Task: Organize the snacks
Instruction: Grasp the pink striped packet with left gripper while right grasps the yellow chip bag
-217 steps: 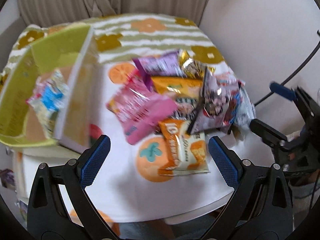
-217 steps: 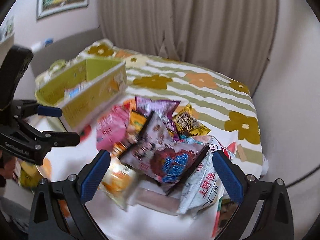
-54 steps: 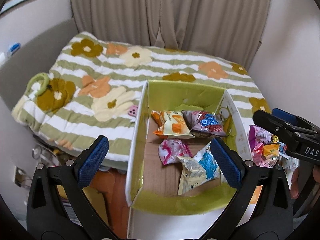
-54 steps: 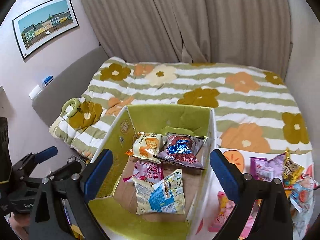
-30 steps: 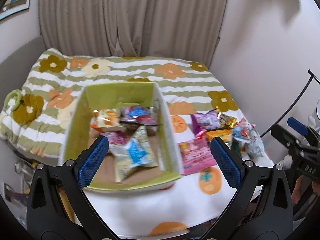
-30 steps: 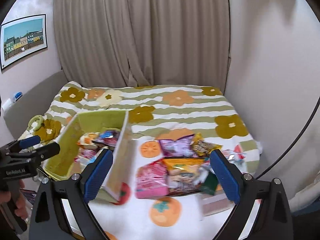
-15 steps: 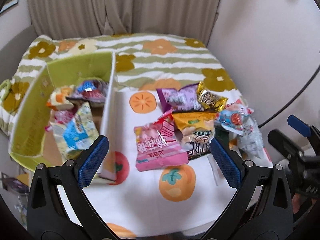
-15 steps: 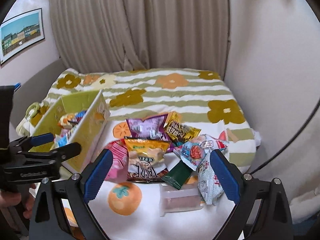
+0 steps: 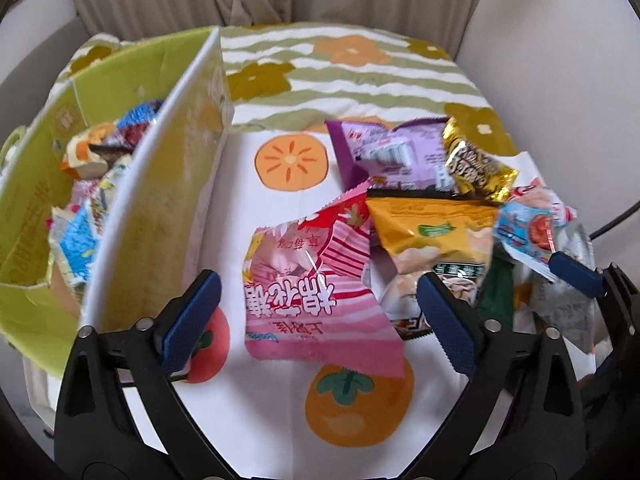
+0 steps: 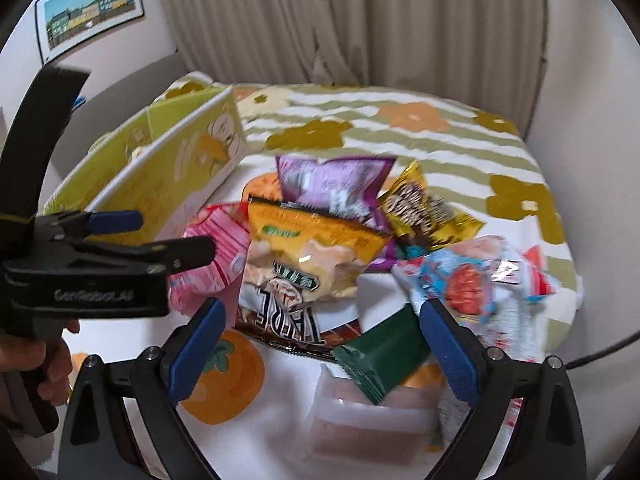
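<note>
Both jaws stand wide apart with nothing gripped. On the left gripper (image 9: pixel 320 312) the jaws have just been closing a little, and the pink snack bag (image 9: pixel 316 288) lies on the cloth between the two blue pads, but the pads do not press on it. The right gripper (image 10: pixel 324 344) hangs above the middle of the pile, over a brown and white bag (image 10: pixel 288 320) and a dark green packet (image 10: pixel 384 356); its pads touch neither. A hand (image 10: pixel 36 364) holds the left gripper at the left edge of the right wrist view. The snacks lie in a loose heap on a white cloth with orange fruit pictures (image 9: pixel 288 164), spread over the bench. In the heap, a yellow-orange bag (image 9: pixel 432 228) lies just beside the pink one and partly over the brown and white bag. Behind it sits a purple bag (image 9: pixel 384 148), and next to that a shiny gold bag (image 9: pixel 476 164). A light blue and red packet (image 10: pixel 464 284) lies on the right side of the pile. A clear plastic tub (image 10: pixel 368 420) sits near the front, touching the green packet. To the left of the heap stands a green and white cardboard box (image 9: pixel 160 216) with more snack bags inside (image 9: pixel 76 248). Behind everything is a bed with a striped flower blanket (image 10: pixel 400 128), and beige curtains (image 10: pixel 320 20) hang at the back.
</note>
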Motion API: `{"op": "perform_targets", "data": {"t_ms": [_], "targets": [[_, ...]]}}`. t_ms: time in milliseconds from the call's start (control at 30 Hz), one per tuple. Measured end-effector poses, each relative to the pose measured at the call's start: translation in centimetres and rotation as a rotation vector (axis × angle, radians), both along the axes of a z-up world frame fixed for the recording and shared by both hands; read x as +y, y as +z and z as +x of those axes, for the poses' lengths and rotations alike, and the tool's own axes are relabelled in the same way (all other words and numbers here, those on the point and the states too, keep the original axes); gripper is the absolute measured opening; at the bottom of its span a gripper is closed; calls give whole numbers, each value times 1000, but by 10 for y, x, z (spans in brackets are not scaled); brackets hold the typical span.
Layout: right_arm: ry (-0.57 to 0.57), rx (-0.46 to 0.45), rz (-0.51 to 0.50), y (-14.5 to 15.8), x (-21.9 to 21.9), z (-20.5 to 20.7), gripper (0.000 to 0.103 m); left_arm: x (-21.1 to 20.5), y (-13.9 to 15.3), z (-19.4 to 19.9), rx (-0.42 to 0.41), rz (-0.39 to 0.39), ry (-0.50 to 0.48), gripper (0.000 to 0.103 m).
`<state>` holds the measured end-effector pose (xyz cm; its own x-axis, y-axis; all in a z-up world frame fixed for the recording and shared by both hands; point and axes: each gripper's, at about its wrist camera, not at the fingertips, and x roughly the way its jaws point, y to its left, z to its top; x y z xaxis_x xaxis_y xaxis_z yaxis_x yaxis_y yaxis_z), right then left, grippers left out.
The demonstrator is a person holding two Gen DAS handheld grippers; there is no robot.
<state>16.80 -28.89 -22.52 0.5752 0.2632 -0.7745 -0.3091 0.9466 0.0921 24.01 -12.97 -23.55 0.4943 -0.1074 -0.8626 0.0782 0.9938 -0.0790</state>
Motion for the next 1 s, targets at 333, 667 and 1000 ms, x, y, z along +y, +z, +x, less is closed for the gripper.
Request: {"op": "perform_targets", "data": {"t_ms": [333,667,1000], "targets": [[73,73,6,-33,11,25,97,1,-33,17,88,28,19,82],[144,108,19,-42,17,45,97,5,-37,20,104,15,-2,70],[163,130,27,-49,23,49,97,6,-31,14,99,18,-18,60]]}}
